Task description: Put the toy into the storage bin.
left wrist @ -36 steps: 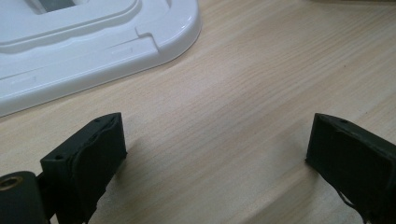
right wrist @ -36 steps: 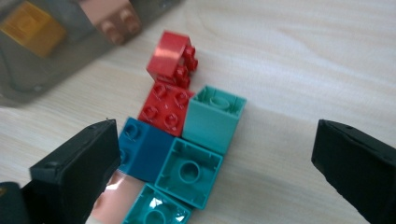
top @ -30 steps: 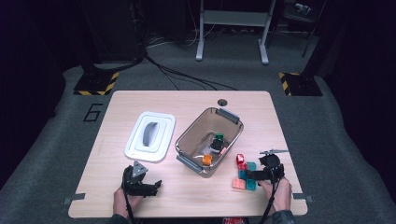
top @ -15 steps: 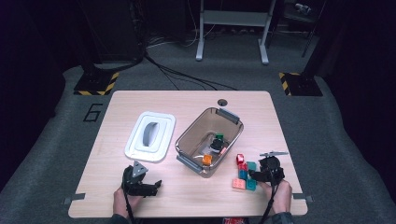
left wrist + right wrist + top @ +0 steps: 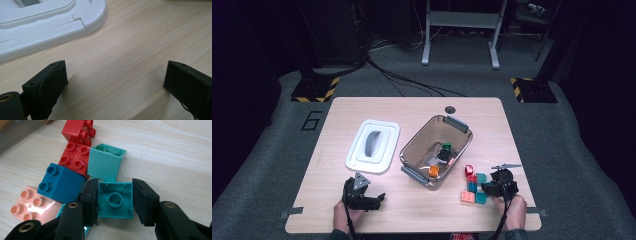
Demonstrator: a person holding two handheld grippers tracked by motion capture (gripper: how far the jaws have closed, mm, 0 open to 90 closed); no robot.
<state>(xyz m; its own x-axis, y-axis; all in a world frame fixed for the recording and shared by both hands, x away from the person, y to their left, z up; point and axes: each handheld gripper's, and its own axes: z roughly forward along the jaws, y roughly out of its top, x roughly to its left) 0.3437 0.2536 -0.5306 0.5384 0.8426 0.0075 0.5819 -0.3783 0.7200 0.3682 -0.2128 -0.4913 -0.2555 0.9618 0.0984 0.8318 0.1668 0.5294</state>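
Two black jaws of the right gripper point(image 5: 115, 200) press both sides of a teal block point(image 5: 115, 200) lying hollow side up on the table point(image 5: 175, 152) — closed on it, though it looks not yet lifted. It sits at the near right edge of a small cluster: a blue block point(image 5: 60, 182) touching it on one side, a pink block point(image 5: 32, 203) beyond that, a light-teal block point(image 5: 106, 163) just ahead, two red blocks point(image 5: 77, 157) farther on.

The step in hand, I judge, is picking blocks to load the bin point(image 5: 422, 150). The next move calls for a straight lift, clear of the blue neighbour, then a carry left and forward over the bin's rim.

The left gripper point(image 5: 362, 197) rests low on the near left of the table, jaws wide apart, nothing between them — the white lid point(image 5: 50, 22) lies just ahead of it.

Farther out, the bin holds a few blocks: orange, green and others.

No brand on the blocks can be read. A "6" point(image 5: 312, 121) is marked on the floor, left of the table.
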